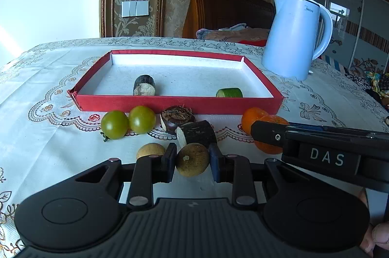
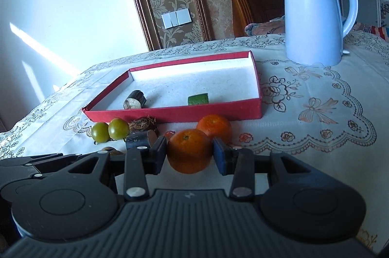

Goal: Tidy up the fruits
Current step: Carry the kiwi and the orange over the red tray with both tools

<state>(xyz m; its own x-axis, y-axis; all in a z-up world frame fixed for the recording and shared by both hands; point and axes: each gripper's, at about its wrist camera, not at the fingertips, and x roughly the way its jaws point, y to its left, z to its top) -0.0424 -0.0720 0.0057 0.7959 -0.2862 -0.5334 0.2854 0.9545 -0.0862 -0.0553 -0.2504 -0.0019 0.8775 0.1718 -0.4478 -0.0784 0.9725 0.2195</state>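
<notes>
Item 1: left gripper (image 1: 192, 162), nearest the left wrist camera, jaws narrowed and clamped on a round brown fruit (image 1: 192, 159), one pad pressing each side. A second brown fruit (image 1: 150, 151) lies just beside the gripper's left finger, on the tablecloth (image 1: 48, 92).

Item 2: right gripper (image 2: 190, 153), jaws set moderately apart and gripping an orange (image 2: 189, 150) between both pads. A second orange (image 2: 214, 128) sits just behind it, touching or nearly touching; which, cannot be told.

Item 3: two green tomatoes (image 1: 128, 123), side by side and touching, in front of the tray's near wall.

Item 4: two dark-skinned cut pieces (image 1: 187, 125) between the tomatoes and the oranges, one showing a fibrous top, the other lying on its side just beyond the held brown fruit.

Item 5: red tray (image 1: 180, 105) with a white floor, beyond the row of fruit. Contents: one dark-skinned cut piece with a pale face (image 1: 144, 85) at near left, one green cut piece (image 1: 229, 93) at near right, well apart.

Item 6: pale blue kettle (image 1: 295, 35), upright, beyond the tray's right corner.

Item 7: fingertips of a hand (image 1: 378, 237) at the lower right edge of the left wrist view.
</notes>
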